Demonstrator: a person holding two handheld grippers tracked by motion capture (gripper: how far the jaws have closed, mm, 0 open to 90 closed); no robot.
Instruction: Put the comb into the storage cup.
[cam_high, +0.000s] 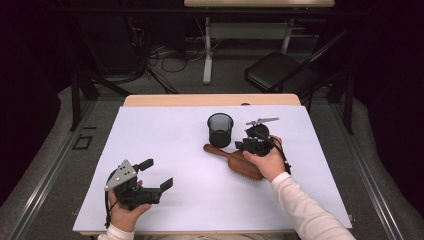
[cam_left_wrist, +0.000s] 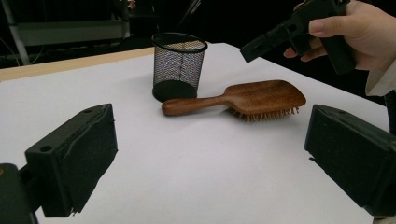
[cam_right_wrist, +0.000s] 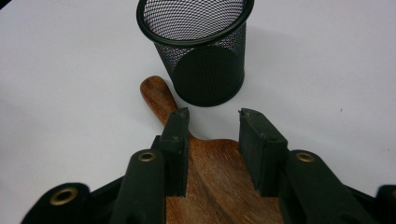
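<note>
A wooden paddle hairbrush (cam_high: 235, 161) lies bristles down on the white mat, its handle pointing at a black mesh cup (cam_high: 220, 129) that stands upright just behind it. My right gripper (cam_high: 242, 146) hovers over the brush with its jaws apart. In the right gripper view the gripper (cam_right_wrist: 214, 114) straddles the neck of the brush (cam_right_wrist: 215, 182), and the pads do not press on the wood; the cup (cam_right_wrist: 201, 51) is just ahead. My left gripper (cam_high: 157, 173) rests at the near left, wide open and empty. From the left gripper view (cam_left_wrist: 210, 140) the brush (cam_left_wrist: 261, 95) and the cup (cam_left_wrist: 179, 65) lie ahead.
The white mat (cam_high: 175, 140) covers most of the wooden table (cam_high: 210, 100). Behind the table, on the floor, stand a black folding chair (cam_high: 280, 70) and another desk's legs with cables. Bare mat stretches across the left and near side.
</note>
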